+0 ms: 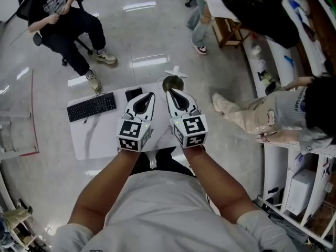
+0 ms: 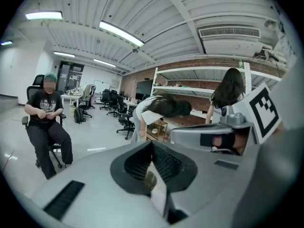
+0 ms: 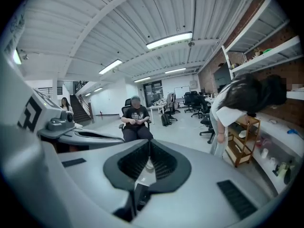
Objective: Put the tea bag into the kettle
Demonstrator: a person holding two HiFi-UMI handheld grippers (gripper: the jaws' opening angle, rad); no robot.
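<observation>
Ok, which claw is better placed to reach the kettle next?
Right, probably: in the head view the right claw points straight at the kettle, while the left claw aims beside it, toward the keyboard. Both are shut and empty.

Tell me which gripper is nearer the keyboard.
Left. In the head view the left gripper hangs above the table just right of the keyboard. The right gripper is farther right, toward the kettle.
</observation>
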